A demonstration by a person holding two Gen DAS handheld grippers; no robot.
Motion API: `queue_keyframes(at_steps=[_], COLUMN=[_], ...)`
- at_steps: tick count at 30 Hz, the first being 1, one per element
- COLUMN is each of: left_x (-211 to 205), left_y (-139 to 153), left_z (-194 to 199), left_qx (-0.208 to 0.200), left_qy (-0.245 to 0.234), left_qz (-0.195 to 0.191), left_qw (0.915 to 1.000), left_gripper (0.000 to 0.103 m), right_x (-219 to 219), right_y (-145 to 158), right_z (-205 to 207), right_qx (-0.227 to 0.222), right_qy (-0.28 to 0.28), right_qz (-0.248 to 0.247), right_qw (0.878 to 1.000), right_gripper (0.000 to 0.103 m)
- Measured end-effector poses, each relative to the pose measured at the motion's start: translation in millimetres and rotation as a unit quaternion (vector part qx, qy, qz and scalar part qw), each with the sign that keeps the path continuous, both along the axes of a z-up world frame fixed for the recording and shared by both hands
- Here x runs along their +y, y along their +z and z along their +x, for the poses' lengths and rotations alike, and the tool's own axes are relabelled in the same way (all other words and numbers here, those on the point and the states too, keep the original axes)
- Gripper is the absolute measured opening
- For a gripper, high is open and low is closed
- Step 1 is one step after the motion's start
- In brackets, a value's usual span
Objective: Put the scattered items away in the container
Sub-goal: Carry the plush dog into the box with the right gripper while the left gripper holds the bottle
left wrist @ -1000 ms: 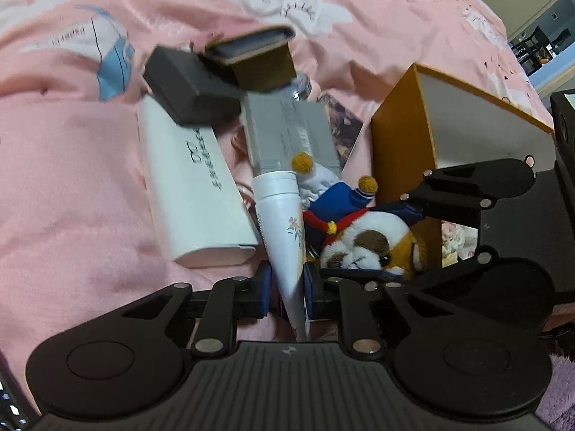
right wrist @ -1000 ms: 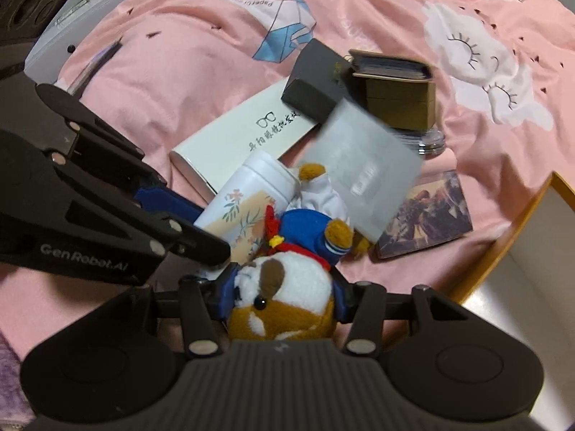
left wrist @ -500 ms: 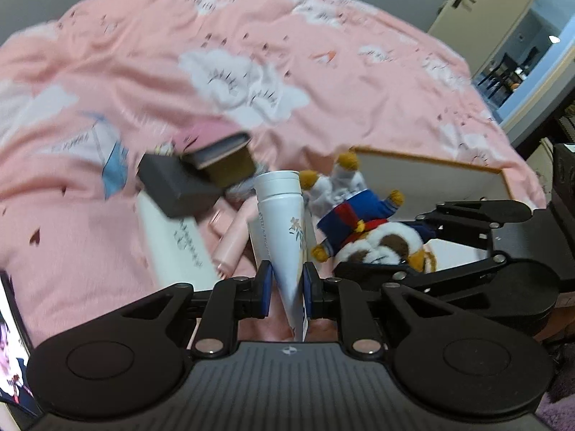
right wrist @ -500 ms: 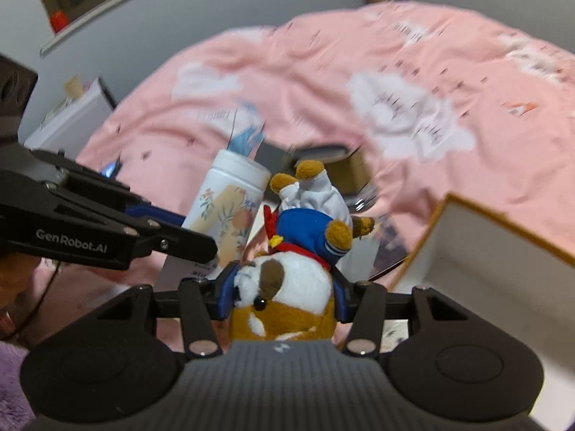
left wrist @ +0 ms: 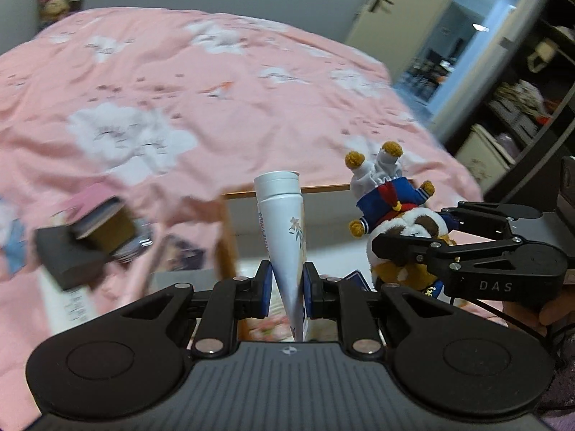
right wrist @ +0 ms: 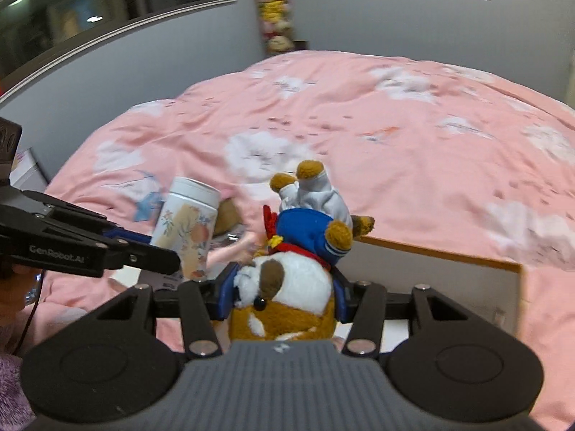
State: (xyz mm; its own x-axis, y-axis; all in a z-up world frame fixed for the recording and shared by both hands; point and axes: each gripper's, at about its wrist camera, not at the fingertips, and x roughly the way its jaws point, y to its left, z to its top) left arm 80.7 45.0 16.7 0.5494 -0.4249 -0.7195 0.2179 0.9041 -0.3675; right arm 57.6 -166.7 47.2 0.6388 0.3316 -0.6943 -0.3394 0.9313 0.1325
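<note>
Blurred dark box [left wrist: 66, 260] on pink bedspread [left wrist: 151, 82]. Left gripper [left wrist: 286, 289] clamps white tube [left wrist: 284, 230], crimped end hidden. Right gripper [right wrist: 284, 292] clamps plush dog [right wrist: 287, 269] upside down above orange-edged box [right wrist: 442, 255], interior mostly hidden.

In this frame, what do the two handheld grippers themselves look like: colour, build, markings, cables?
Both are matte black with ribbed grey housings, round side discs, silver pivot screws and blue finger pads. The left gripper reads "GenRobot.AI" along its side in the right wrist view; the right gripper shows "DAS" in the left wrist view. A thin black cable trails from each.
</note>
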Motion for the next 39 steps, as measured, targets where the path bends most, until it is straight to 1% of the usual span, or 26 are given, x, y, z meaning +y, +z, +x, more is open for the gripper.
queue_keyframes(at_steps=[4, 7, 10, 14, 22, 26, 30, 32, 33, 39], left_x=[-27.4, -46.7, -59.8, -71.4, -68.2, -66.2, -64.9, -64.6, -64.1, -64.0], left_y=[-9.9, -20.9, -33.7, -47.6, -56.6, -61.1, -67.7, -69.7, -70.5, -71.8], left_z=[11.8, 18.6, 24.0, 27.9, 31.8, 33.9, 35.6, 35.4, 35.1, 33.8], left_qx=[0.006, 0.019, 0.036, 0.056, 0.078, 0.092, 0.109, 0.114, 0.116, 0.121], left_qy=[-0.034, -0.059, -0.076, -0.085, -0.074, -0.072, -0.071, -0.071, -0.071, -0.071], left_qz=[-0.004, -0.007, -0.011, -0.007, 0.002, -0.007, -0.018, -0.020, -0.018, -0.013], left_qw=[0.9994, 0.9980, 0.9964, 0.9948, 0.9942, 0.9932, 0.9914, 0.9907, 0.9905, 0.9901], left_gripper=[0.020, 0.020, 0.020, 0.020, 0.020, 0.020, 0.020, 0.020, 0.020, 0.020], right_x=[-30.2, -46.6, -56.9, -64.3, -67.8, -64.5, -64.3, -64.0, -63.9, -66.4], right_y=[-6.9, -23.3, -44.1, -71.8, -113.0, -125.2, -135.1, -134.6, -133.3, -115.5], right_z=[-4.0, -3.1, 0.9, 8.9, 31.6, 38.9, 42.2, 41.0, 39.8, 30.5], right_qx=[0.025, 0.058, 0.094, 0.140, 0.213, 0.232, 0.243, 0.241, 0.239, 0.220], right_qy=[-0.038, -0.060, -0.072, -0.072, -0.053, -0.045, -0.052, -0.053, -0.054, -0.049], right_qz=[-0.017, -0.038, -0.045, -0.049, -0.044, -0.047, -0.054, -0.059, -0.062, -0.065], right_qw=[0.999, 0.996, 0.992, 0.986, 0.975, 0.971, 0.967, 0.967, 0.967, 0.972], right_gripper=[0.054, 0.054, 0.054, 0.054, 0.054, 0.055, 0.060, 0.062, 0.064, 0.066])
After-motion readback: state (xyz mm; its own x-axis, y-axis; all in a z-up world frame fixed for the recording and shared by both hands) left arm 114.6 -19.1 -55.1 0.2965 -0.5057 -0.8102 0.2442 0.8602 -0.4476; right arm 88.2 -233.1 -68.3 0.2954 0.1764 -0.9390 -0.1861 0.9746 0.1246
